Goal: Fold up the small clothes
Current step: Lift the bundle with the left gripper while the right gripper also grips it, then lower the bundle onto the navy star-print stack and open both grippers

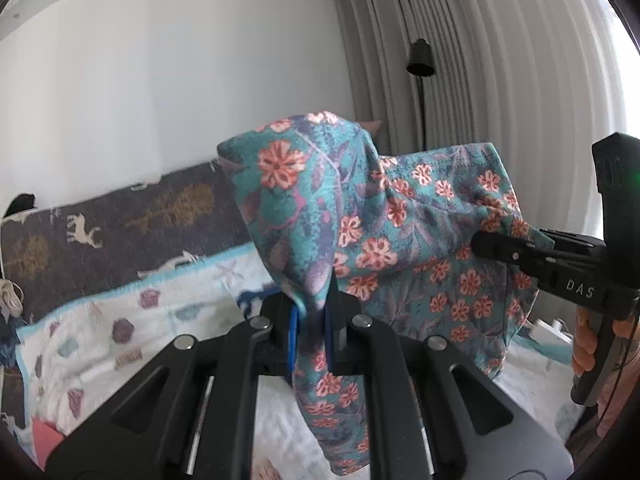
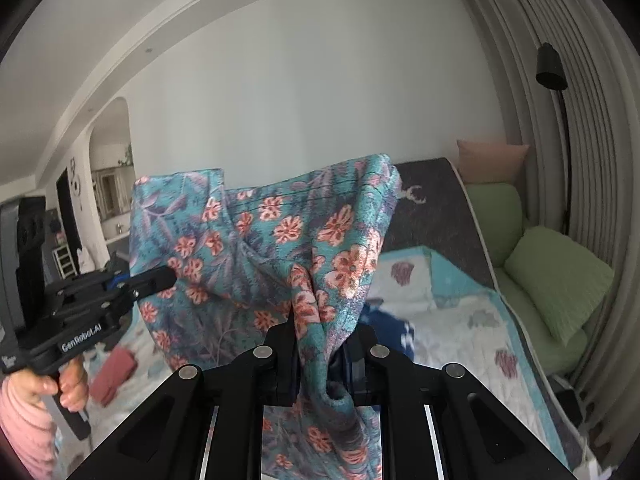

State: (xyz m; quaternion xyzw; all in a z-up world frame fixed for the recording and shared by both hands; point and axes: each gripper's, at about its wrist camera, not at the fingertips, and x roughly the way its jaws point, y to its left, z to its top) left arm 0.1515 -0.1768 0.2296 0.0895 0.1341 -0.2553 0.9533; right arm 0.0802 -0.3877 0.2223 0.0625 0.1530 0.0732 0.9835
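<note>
A teal garment with pink flowers (image 1: 360,220) hangs in the air above the bed, held by both grippers. My left gripper (image 1: 314,300) is shut on one bunched edge of it; the cloth drapes over and below its fingers. It also shows from the side in the right wrist view (image 2: 160,278), pinching the garment's left part. My right gripper (image 2: 324,332) is shut on another bunched edge of the garment (image 2: 280,232). It shows in the left wrist view (image 1: 484,242) at the right, clamped on the cloth.
Below lies a bed with a white and blue patterned quilt (image 1: 120,332) and a dark blanket with deer (image 1: 120,216). A folded pink cloth (image 2: 114,374) lies on the quilt. Green cushions (image 2: 556,280), curtains (image 2: 580,160) and a black lamp (image 2: 551,66) stand at the right.
</note>
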